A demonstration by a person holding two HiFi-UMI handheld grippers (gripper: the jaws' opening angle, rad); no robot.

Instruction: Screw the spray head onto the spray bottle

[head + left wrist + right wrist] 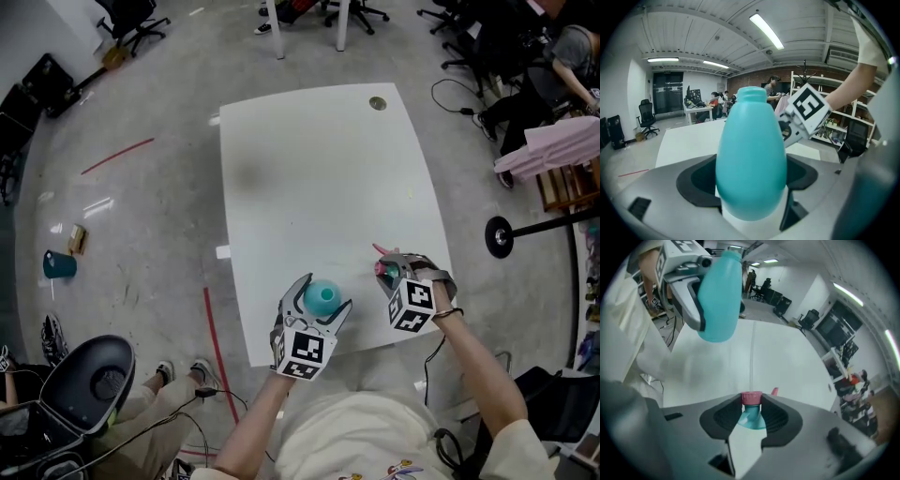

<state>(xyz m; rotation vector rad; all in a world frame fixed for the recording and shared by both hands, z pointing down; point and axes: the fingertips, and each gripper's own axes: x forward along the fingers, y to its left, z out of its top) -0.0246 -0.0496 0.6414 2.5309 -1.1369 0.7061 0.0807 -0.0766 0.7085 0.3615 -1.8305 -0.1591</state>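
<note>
Over the white tabletop's point(319, 169) near edge, left hand-held gripper point(325, 292) is clamping the teal egg-shaped plastic spray bottle point(751, 154). Right hand-held gripper point(386, 270) is pinching the pink-collared teal spray head point(751, 406) near the near right corner, apart from the bottle.

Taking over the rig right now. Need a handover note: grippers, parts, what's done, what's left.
Left gripper: shut on the teal spray bottle, held clear of the white table, neck bare.
Right gripper: shut on the spray head at its pink collar.
Done: both parts are in hand, but apart.
Left: set the head on the bottle neck and screw it down.
</note>
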